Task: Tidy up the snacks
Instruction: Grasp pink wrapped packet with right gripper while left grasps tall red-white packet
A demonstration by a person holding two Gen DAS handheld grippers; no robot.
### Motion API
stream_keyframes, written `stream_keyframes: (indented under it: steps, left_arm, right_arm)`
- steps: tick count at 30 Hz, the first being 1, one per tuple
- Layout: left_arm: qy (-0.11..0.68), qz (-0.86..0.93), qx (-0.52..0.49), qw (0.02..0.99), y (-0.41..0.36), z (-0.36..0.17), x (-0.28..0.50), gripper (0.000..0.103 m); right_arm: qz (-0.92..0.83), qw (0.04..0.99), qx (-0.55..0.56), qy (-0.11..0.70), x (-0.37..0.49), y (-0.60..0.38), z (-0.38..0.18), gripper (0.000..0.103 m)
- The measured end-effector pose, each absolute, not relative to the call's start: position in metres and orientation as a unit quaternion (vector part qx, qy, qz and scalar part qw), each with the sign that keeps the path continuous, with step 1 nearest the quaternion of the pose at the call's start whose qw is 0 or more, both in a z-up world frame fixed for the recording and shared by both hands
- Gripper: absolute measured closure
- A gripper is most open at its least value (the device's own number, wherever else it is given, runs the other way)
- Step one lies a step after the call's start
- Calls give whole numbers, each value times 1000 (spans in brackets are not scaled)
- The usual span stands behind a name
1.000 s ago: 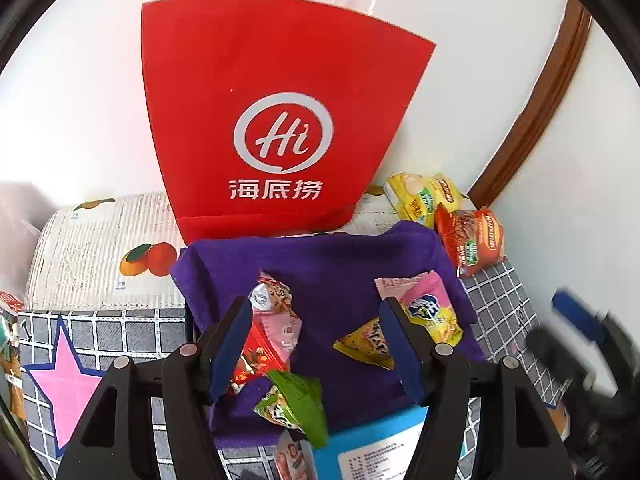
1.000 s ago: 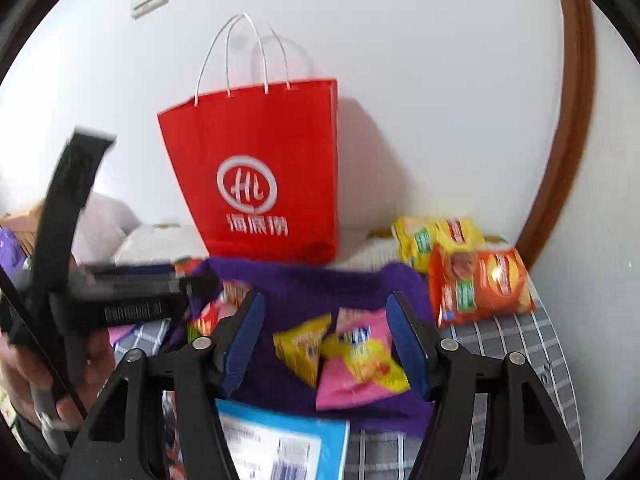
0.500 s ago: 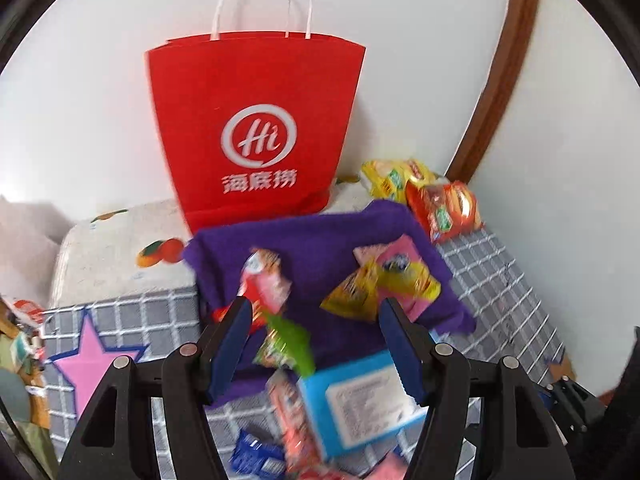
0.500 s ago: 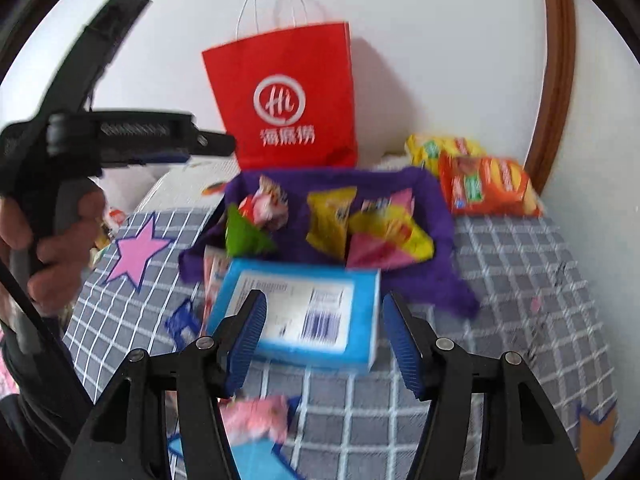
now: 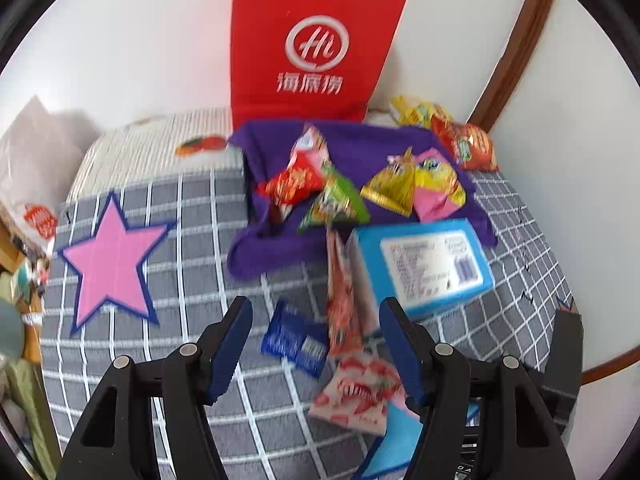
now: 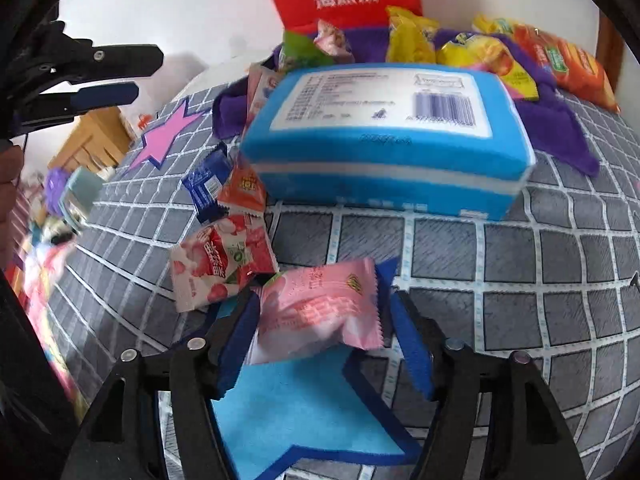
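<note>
Pink snack packet (image 6: 320,312): lying crosswise between right gripper (image 6: 324,344)'s opening jaws, nearside of blue box (image 6: 384,136); left gripper (image 5: 316,350) hanging half-open, empty.

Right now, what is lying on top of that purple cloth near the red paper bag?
On the purple cloth lie a red packet, a green packet, a gold packet and a pink-and-yellow packet. The big blue box covers its near edge; anything beneath stays hidden.

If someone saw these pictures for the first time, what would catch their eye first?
Probably the red paper bag standing against the wall, behind a purple cloth strewn with snack packets. Nearer, a blue box lies on the grey checked cover, and a pink packet sits between the opening right gripper's jaws.
</note>
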State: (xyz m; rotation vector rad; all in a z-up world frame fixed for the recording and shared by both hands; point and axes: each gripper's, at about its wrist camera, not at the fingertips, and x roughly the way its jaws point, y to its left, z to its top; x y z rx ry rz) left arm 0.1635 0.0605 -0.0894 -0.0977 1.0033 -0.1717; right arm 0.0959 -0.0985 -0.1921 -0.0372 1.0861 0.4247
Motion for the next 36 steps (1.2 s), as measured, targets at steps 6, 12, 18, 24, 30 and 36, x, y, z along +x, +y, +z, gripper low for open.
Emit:
stream_keyframes:
  steps: [6, 12, 18, 24, 30, 36]
  left_arm:
    - [482, -74, -44, 872, 66, -94, 150, 39]
    - [493, -65, -38, 867, 68, -107, 147, 39]
    - [493, -66, -46, 866, 68, -123, 150, 39]
    - [492, -86, -23, 866, 45, -134, 163, 39]
    - [480, -107, -22, 870, 39, -140, 176, 45]
    - [476, -126, -34, 870, 45, -146, 188, 62]
  right_arm:
    - [191, 847, -85, 488, 85, -72, -199, 30]
    - [178, 858, -84, 475, 78, -86, -196, 49]
    - [93, 879, -78, 461, 81, -127, -188, 51]
    - [53, 884, -23, 465, 93, -163, -195, 51]
    - [55, 892, -30, 449, 92, -164, -196, 50]
    - [67, 891, -10, 448, 92, -167, -196, 47]
